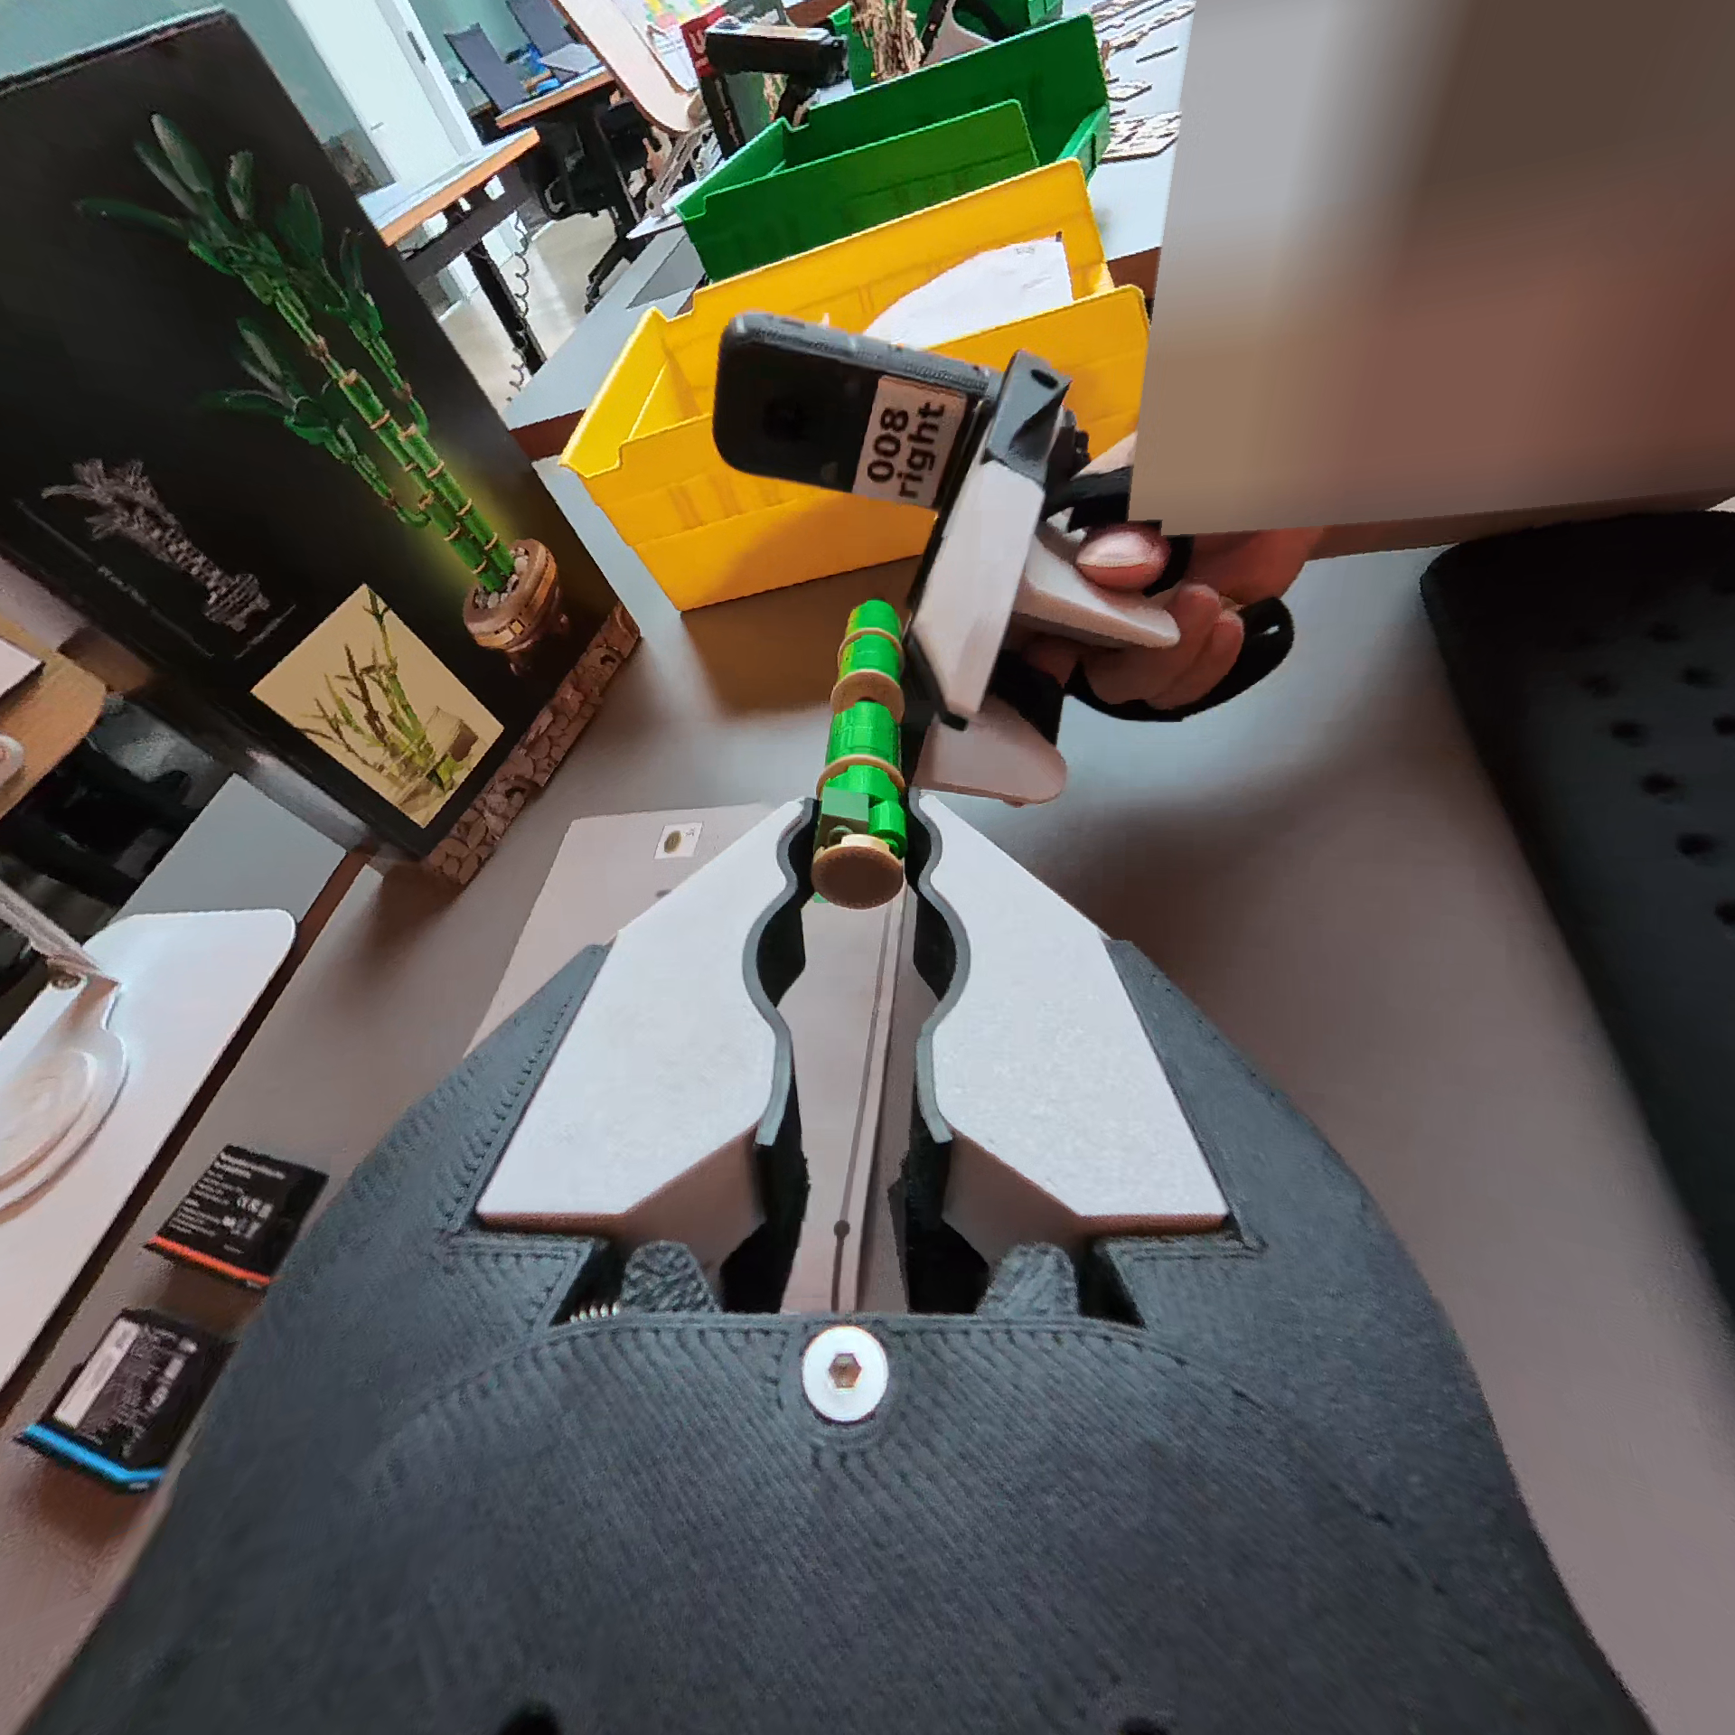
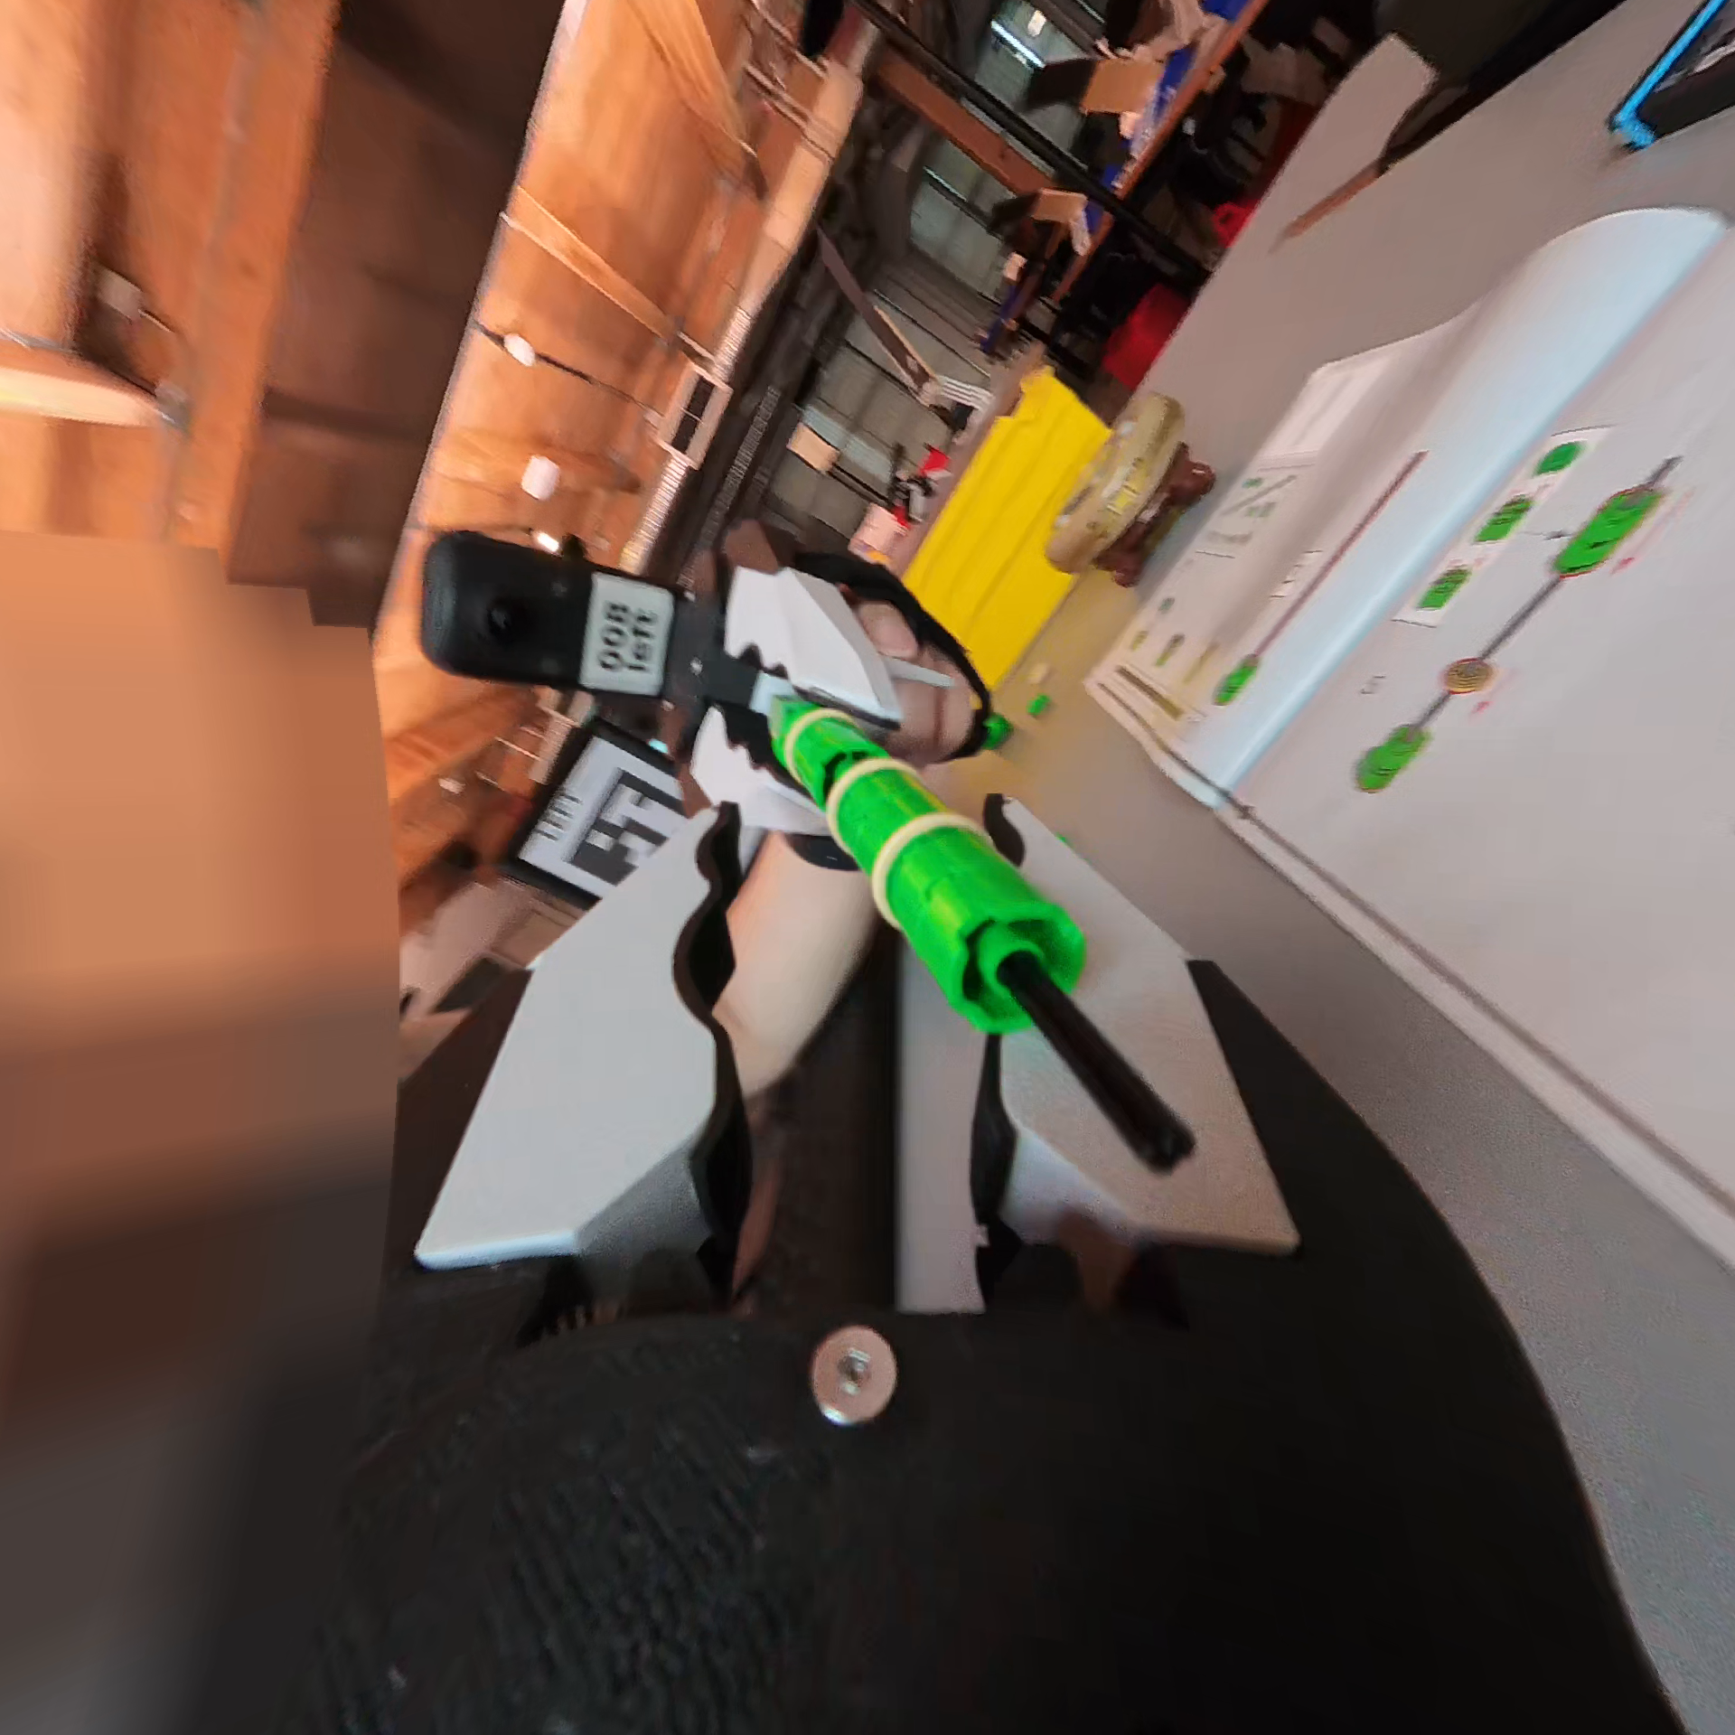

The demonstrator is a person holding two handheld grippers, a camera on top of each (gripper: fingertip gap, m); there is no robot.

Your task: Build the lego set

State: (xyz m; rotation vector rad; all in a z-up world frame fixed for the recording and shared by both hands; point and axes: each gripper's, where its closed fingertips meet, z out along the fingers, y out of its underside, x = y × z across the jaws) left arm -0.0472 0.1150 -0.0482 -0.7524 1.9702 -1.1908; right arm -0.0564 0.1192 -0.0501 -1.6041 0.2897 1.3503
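A green bamboo stalk [image 1: 866, 742] of stacked round bricks with tan rings is held in the air above the grey table [image 1: 1220, 939]. My left gripper [image 1: 864, 826] is shut on its lower end, just above the tan round cap [image 1: 856, 871]. In the right wrist view the stalk [image 2: 925, 864] runs from the left gripper [image 2: 779, 723] towards the camera, with a black axle [image 2: 1098, 1070] sticking out of its near end. My right gripper [image 2: 859, 817] is open; the stalk lies across its right finger [image 2: 1127, 1080], not between the jaws. The right gripper also shows in the left wrist view [image 1: 967, 723], beside the stalk's upper part.
The set's black box [image 1: 282, 469] stands at left, with a yellow bin [image 1: 751, 526] and a green bin [image 1: 892, 160] behind. The open instruction booklet [image 2: 1408, 610] lies on the table, a brown and tan pot base [image 2: 1136, 498] beyond it. A white tray [image 1: 141, 1033] is at left.
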